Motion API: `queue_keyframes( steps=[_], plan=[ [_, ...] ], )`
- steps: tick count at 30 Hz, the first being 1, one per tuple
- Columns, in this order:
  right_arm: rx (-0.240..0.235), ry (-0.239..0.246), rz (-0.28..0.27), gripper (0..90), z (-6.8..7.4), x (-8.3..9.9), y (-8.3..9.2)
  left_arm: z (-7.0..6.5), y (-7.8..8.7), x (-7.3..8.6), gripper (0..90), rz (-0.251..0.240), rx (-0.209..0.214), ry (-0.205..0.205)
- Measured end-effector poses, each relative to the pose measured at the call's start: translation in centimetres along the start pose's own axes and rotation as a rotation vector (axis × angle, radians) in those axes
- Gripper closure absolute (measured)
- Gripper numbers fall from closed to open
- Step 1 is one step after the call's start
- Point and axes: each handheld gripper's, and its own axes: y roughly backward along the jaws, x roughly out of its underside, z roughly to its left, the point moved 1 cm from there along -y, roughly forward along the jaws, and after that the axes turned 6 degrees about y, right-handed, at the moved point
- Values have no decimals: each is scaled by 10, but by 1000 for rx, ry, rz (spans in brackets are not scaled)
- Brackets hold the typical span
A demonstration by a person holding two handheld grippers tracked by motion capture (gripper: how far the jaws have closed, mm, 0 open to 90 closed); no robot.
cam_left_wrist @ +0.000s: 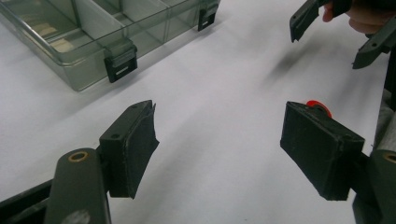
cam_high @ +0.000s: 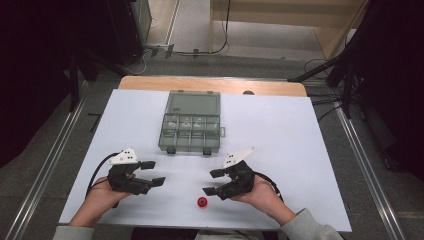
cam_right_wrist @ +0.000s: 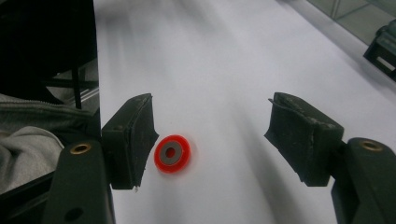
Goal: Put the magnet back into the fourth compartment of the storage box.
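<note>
A small red ring with a grey centre (cam_high: pixel 202 202) lies flat on the white table near its front edge. In the right gripper view the red ring (cam_right_wrist: pixel 172 153) rests on the table between my open jaws, close to the left one. My right gripper (cam_high: pixel 214 182) hovers just right of and above the ring, jaws wide apart, nothing gripped. My left gripper (cam_high: pixel 153 173) stands open to the left, pointing right, with nothing between its jaws. In the left gripper view a sliver of the red ring (cam_left_wrist: pixel 317 104) peeks over the right jaw, and the right gripper (cam_left_wrist: pixel 336 35) shows at top right.
A clear grey compartment box (cam_high: pixel 191 122) with its lid open stands at the middle of the white table (cam_high: pixel 280 140); its latches (cam_left_wrist: pixel 120 63) face me. A grey sleeve (cam_right_wrist: pixel 28 140) shows by the table's front edge. Dark stands and cables surround the table.
</note>
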Motion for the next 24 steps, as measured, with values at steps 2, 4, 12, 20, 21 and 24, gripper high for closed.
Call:
queue_keyframes(
  steps=[2, 4, 12, 20, 21, 24],
  plan=[
    [-2, 3, 6, 323, 1, 0, -1, 1, 1, 2, 261, 4, -7, -1],
    [-3, 13, 8, 323, 1, 0, -3, 1, 3, 3, 261, 8, -9, 2],
    [-8, 48, 33, 322, 8, -1, -11, 2, 5, 7, 261, 9, -14, 8],
    [-9, 84, 64, 323, 15, -1, -18, 2, 6, 8, 260, 7, -17, 6],
    [-11, 88, 68, 323, 15, -1, -19, 3, 6, 8, 261, 7, -14, 9],
    [-12, 94, 86, 324, 16, 0, -22, 3, 7, 8, 261, 5, -14, 16]
  ],
)
